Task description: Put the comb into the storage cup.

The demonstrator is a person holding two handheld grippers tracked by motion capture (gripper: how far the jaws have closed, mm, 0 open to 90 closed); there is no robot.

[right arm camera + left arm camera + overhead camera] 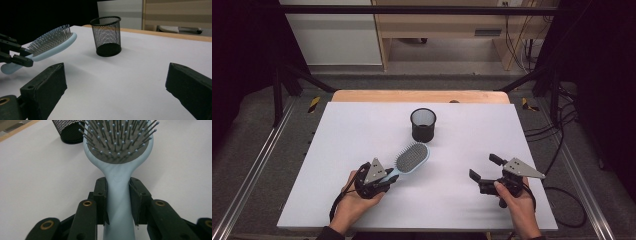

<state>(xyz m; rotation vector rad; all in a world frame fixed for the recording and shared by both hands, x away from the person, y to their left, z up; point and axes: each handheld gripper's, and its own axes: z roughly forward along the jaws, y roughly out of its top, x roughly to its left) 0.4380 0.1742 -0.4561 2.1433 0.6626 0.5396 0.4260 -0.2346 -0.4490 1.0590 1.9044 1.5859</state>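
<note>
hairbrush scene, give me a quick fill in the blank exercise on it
1. The left gripper has its jaws shut on the hairbrush's ____.
2. The hairbrush has its bristles facing ____.
3. The right gripper has its jaws ____ and holds nothing.
4. The black mesh cup stands ____ on the white table.

Missing words: handle; up; open; upright

1. A flat white rectangular table top carries the things; a strip of light wooden edge shows along its far side.
2. A black wire-mesh cylindrical cup stands upright on the white surface, just beyond its middle, open end up.
</note>
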